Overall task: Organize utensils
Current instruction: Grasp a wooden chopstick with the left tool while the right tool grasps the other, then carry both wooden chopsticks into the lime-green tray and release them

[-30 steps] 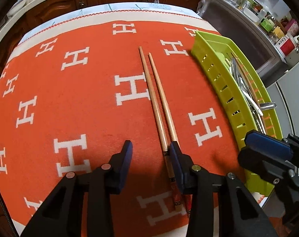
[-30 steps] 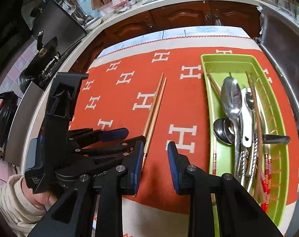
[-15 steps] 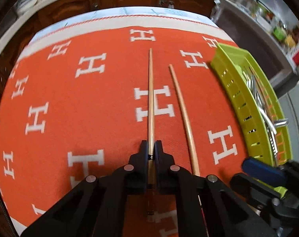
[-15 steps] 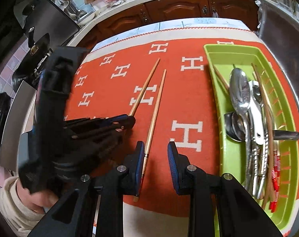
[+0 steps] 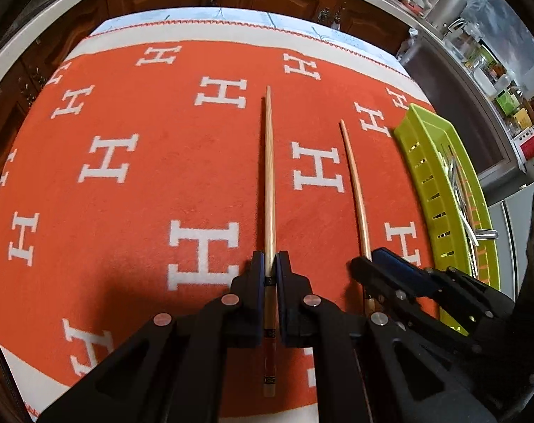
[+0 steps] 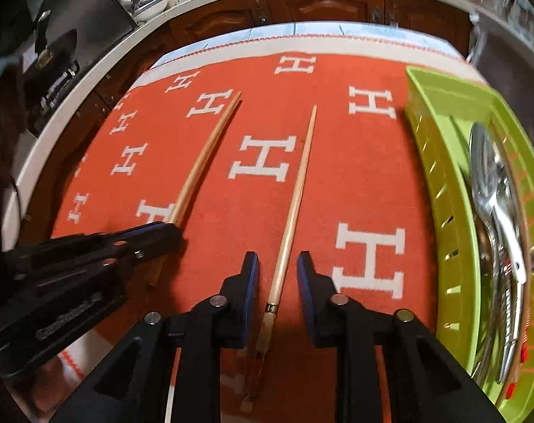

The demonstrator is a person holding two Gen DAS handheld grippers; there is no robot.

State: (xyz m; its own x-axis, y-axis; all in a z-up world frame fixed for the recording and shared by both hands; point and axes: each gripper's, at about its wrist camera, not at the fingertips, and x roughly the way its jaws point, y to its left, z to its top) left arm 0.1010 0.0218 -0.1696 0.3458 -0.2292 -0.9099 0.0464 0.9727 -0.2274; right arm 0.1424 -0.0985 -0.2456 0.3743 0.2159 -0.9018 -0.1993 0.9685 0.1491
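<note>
Two wooden chopsticks lie on an orange cloth [image 5: 143, 194] patterned with white H shapes. My left gripper [image 5: 270, 264] is shut on the thick end of the left chopstick [image 5: 269, 176]; in the right wrist view the left gripper [image 6: 171, 229] grips that same chopstick [image 6: 203, 155]. My right gripper [image 6: 278, 268] straddles the right chopstick [image 6: 295, 197], its jaws closing. A gap still shows on each side of the stick. In the left wrist view the right gripper [image 5: 370, 264] sits over that chopstick [image 5: 355, 190].
A lime green slotted tray [image 6: 432, 162] on the right holds metal spoons [image 6: 492, 190] and several other utensils; it also shows as a green tray [image 5: 429, 176] in the left wrist view. Dark wood cabinets and a cluttered counter ring the table's far side.
The left gripper shut on one chopstick and drew it left, apart from the other. The right gripper came down over the second chopstick and its jaws narrowed.
</note>
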